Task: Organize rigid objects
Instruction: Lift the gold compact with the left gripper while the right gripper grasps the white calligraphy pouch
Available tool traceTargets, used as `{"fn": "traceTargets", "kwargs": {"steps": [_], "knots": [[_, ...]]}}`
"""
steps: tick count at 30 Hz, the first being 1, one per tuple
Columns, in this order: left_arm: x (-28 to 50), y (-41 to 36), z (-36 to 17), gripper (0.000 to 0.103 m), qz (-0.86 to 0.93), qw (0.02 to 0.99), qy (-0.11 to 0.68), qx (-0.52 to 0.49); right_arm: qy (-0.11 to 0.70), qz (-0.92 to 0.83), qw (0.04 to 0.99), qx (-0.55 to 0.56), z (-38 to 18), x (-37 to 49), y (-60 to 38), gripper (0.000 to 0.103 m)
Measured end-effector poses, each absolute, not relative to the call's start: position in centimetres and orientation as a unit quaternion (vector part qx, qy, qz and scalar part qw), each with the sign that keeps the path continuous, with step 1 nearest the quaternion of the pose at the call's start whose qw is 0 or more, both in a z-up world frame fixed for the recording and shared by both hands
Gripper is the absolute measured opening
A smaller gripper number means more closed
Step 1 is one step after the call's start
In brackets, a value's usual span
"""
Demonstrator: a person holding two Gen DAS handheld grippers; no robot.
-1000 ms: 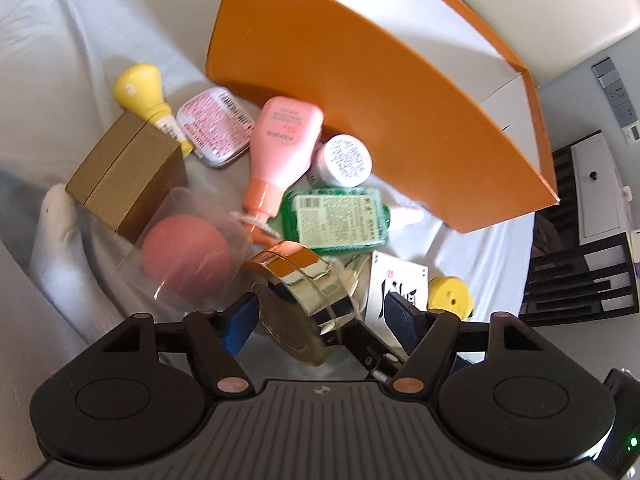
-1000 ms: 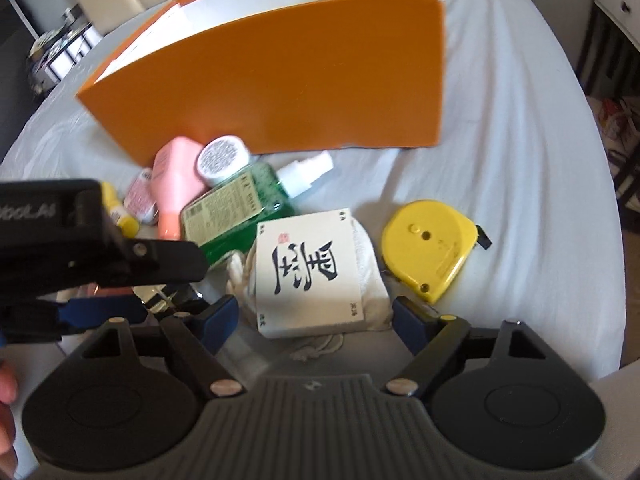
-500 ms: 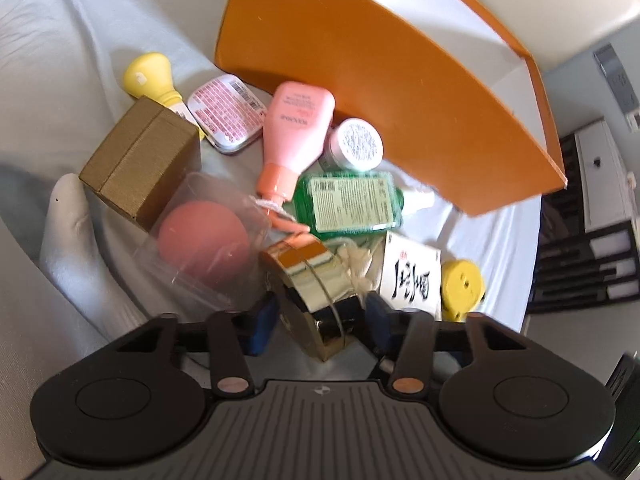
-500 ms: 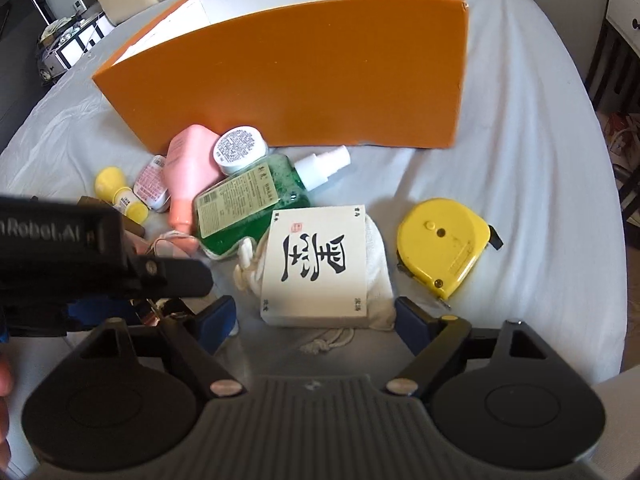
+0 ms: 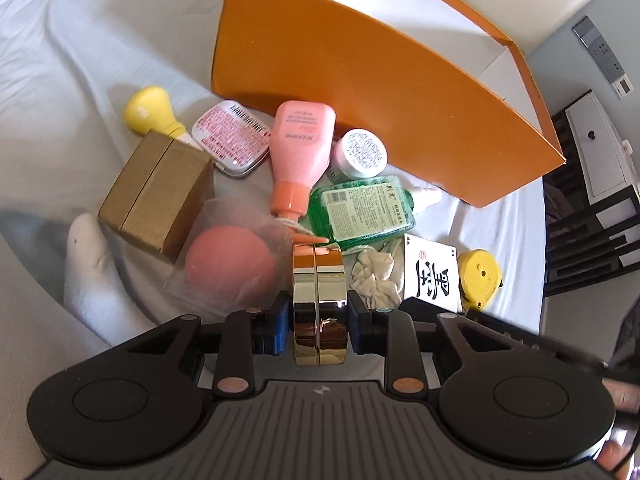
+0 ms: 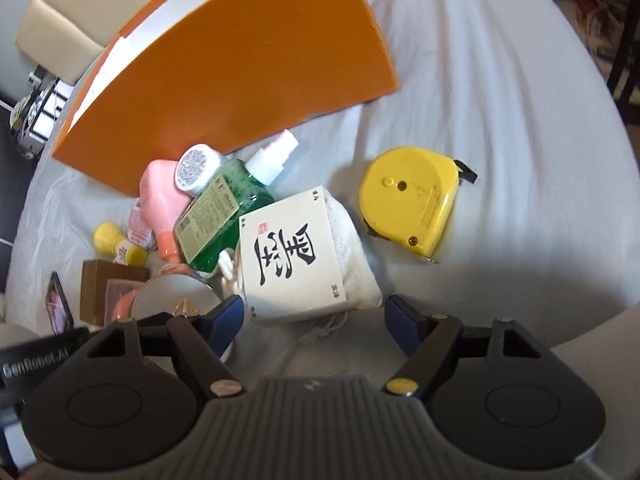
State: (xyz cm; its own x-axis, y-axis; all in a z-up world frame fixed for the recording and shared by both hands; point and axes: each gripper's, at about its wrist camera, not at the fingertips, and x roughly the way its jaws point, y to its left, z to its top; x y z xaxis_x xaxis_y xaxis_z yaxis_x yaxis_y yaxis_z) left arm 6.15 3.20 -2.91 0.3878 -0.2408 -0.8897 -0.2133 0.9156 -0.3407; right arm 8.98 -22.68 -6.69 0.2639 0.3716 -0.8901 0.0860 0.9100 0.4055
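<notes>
My left gripper is shut on a round gold compact, held on edge between the blue pads. The compact also shows in the right wrist view. My right gripper is open and empty, just in front of a white box with black calligraphy lying on a cloth pouch. The orange box stands open behind the pile. A yellow tape measure lies to the right.
On the white sheet lie a green spray bottle, a pink bottle, a small white jar, a pink tin, a yellow bulb-shaped bottle, a gold cardboard box and a pink sponge in clear wrap.
My left gripper has closed on the gold compact and turned it on edge. My right gripper has tilted and moved closer to the calligraphy box.
</notes>
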Motion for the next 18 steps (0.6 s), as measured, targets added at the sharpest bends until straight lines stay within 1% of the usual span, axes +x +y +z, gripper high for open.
{"fn": "traceTargets", "kwargs": {"steps": [2, 5, 6, 8, 11, 15, 18], "knots": [[6.2, 3.1, -3.0, 0.032, -0.011, 0.809, 0.552, -0.201, 0.608, 0.089, 0.759, 0.215, -7.3, 9.6, -23.1, 0.075], [6.4, 3.1, -3.0, 0.032, -0.014, 0.811, 0.550, -0.200, 0.612, 0.086, 0.748, 0.241, -8.0, 10.0, -23.1, 0.071], [6.4, 3.2, -3.0, 0.032, -0.015, 0.811, 0.549, -0.201, 0.611, 0.086, 0.747, 0.248, -8.1, 10.0, -23.2, 0.067], [6.4, 3.2, -3.0, 0.032, -0.017, 0.811, 0.548, -0.203, 0.605, 0.091, 0.747, 0.259, -8.0, 9.8, -23.4, 0.065], [6.2, 3.4, -2.9, 0.032, -0.018, 0.812, 0.546, -0.204, 0.584, 0.098, 0.767, 0.247, -7.0, 8.9, -23.3, 0.063], [5.9, 3.5, -2.9, 0.032, -0.023, 0.813, 0.545, -0.205, 0.517, 0.102, 0.830, 0.185, -4.6, 6.8, -22.3, 0.062], [6.0, 3.4, -2.9, 0.032, -0.024, 0.814, 0.544, -0.202, 0.479, 0.102, 0.860, 0.146, -3.1, 5.5, -22.0, 0.062]]}}
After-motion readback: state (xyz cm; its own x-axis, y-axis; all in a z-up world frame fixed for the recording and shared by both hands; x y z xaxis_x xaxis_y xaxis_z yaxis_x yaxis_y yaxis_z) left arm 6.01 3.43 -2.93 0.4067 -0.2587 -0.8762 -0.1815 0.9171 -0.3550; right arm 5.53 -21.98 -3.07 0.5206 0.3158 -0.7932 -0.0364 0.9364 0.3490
